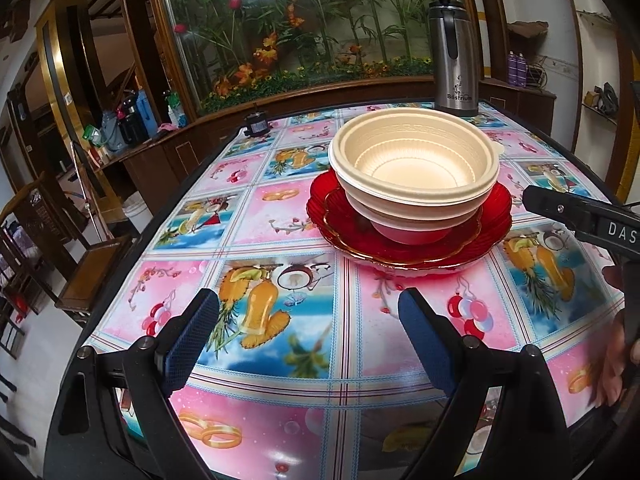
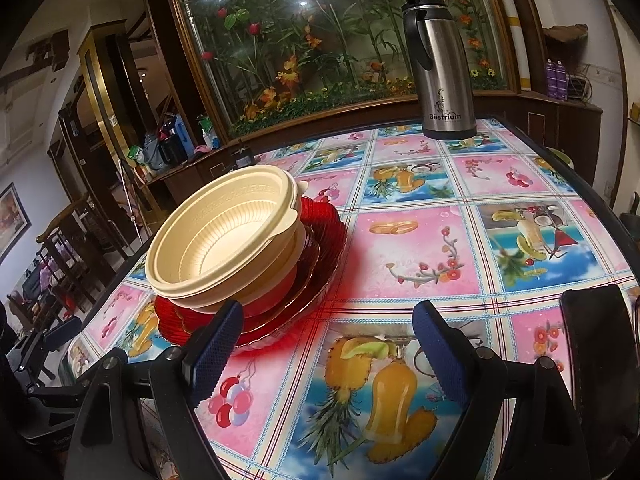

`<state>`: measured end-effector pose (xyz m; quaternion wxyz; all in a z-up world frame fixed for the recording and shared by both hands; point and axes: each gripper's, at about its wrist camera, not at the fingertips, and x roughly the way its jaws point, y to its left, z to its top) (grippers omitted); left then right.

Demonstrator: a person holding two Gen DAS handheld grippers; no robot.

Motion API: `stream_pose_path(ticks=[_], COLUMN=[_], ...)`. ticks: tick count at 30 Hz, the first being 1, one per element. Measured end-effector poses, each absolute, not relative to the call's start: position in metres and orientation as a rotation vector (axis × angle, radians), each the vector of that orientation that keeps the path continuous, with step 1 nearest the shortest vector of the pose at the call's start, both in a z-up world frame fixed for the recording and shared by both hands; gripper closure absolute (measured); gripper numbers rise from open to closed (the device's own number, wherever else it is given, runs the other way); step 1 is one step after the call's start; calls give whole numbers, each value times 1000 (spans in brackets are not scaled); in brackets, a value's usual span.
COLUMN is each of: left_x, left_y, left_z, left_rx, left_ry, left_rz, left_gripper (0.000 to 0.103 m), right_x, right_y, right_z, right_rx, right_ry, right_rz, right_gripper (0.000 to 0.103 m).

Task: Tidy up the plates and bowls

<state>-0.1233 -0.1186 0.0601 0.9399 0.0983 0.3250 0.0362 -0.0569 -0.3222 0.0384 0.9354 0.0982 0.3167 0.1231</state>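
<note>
Cream bowls (image 1: 414, 164) sit nested in a stack on red scalloped plates (image 1: 408, 246), which lie on the patterned tablecloth. The same bowls (image 2: 224, 236) and red plates (image 2: 304, 300) show at the left in the right wrist view. My left gripper (image 1: 308, 302) hovers in front of the stack, open, with only tablecloth between its blue pads. My right gripper (image 2: 328, 316) is open too, just right of the plates, its left fingertip (image 2: 218, 344) overlapping the plate rim in the picture. Part of the right gripper (image 1: 580, 220) shows at the right edge of the left wrist view.
A steel thermos jug (image 1: 454, 60) stands at the table's far edge, behind the stack. A small dark object (image 1: 256, 124) sits at the far left corner. A black phone-like slab (image 2: 596, 344) lies near my right gripper. Wooden chairs (image 1: 80, 268) stand left of the table.
</note>
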Motion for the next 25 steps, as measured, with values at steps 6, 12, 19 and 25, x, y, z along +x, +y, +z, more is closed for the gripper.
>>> stream_pose_path(ticks=[6,12,19,25], left_x=[-122,-127,-137,-148], left_y=[-121,-121,-123,-128], left_z=[61,65,74,77], left_rx=[186,191,175,194], left_ry=[675,652,621,582], left_rz=[47,38,-39,-60], left_gripper=[11,11,11,11], right_x=[-58,-57,-56,-56], right_y=[-322,-321,-320,-321], right_z=[39,39,39,38], right_rx=[201,197,194,196], right_ry=[646,649,655,659], right_rz=[255,252,243,240], right_gripper=[15,15,15,15])
